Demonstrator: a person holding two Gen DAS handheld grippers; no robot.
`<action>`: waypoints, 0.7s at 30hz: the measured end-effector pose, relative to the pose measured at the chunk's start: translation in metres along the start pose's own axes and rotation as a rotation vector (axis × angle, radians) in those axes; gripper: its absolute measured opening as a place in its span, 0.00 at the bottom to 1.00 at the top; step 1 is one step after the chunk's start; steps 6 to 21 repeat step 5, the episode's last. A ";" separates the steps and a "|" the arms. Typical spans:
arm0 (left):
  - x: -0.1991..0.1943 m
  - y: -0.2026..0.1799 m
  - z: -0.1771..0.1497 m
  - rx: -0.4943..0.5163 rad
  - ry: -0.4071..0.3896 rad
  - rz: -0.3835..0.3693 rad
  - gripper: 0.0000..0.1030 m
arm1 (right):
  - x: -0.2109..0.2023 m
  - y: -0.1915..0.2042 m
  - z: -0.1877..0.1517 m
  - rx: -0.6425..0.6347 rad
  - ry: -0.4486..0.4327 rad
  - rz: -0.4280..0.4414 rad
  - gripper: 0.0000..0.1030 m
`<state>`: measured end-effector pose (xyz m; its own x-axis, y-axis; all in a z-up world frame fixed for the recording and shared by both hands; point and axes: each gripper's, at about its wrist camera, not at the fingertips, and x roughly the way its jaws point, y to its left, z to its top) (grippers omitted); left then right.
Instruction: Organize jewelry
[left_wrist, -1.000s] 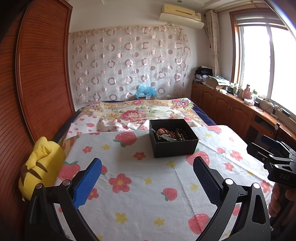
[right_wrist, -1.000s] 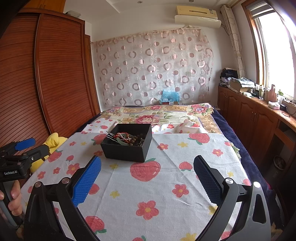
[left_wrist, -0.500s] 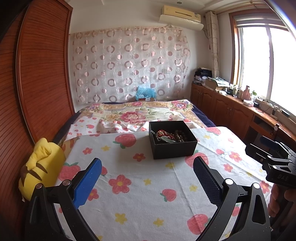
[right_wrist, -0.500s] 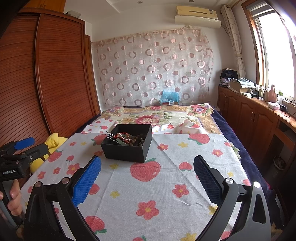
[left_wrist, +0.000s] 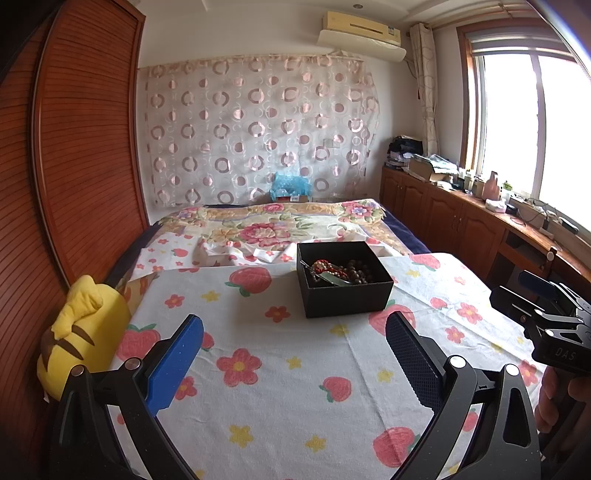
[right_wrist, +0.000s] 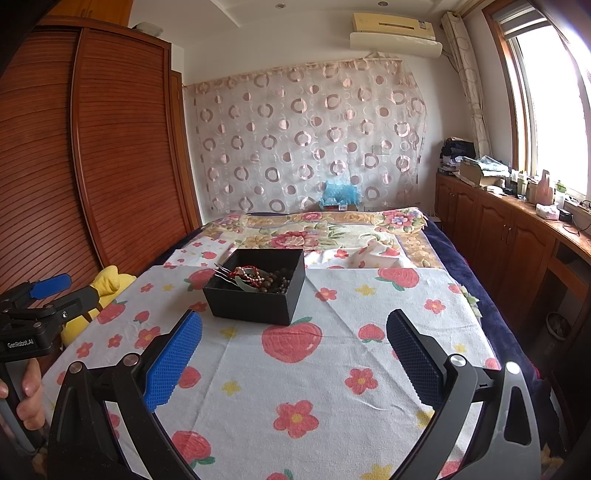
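Note:
A black open box (left_wrist: 345, 291) sits on the flowered cloth (left_wrist: 280, 369) on the bed; it also shows in the right wrist view (right_wrist: 255, 295). It holds tangled jewelry (left_wrist: 338, 272): red and brown bead strings and a metal hair fork (right_wrist: 255, 278). My left gripper (left_wrist: 293, 354) is open and empty, well short of the box. My right gripper (right_wrist: 293, 354) is open and empty, also short of the box. Each gripper shows at the edge of the other's view, the right gripper (left_wrist: 546, 314) and the left gripper (right_wrist: 40, 295).
A yellow plush toy (left_wrist: 79, 339) lies at the bed's left edge by the wooden wardrobe (left_wrist: 74, 166). A floral blanket (left_wrist: 273, 229) lies behind the box. Wooden cabinets (left_wrist: 461, 221) with clutter run along the right under the window.
Both grippers stay open. The views barely shift; the box sits slightly lower in the left wrist view.

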<state>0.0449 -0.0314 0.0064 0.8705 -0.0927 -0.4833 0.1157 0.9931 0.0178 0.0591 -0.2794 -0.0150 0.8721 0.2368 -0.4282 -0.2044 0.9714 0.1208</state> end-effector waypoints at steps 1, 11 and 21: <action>0.000 0.002 0.000 -0.001 0.000 -0.001 0.93 | 0.000 0.000 0.000 -0.001 0.000 -0.001 0.98; 0.000 0.000 0.000 -0.002 0.000 -0.001 0.93 | 0.000 0.000 0.000 0.000 -0.001 -0.001 0.98; 0.000 0.000 0.000 -0.002 0.000 -0.001 0.93 | 0.000 0.000 0.000 0.000 -0.001 -0.001 0.98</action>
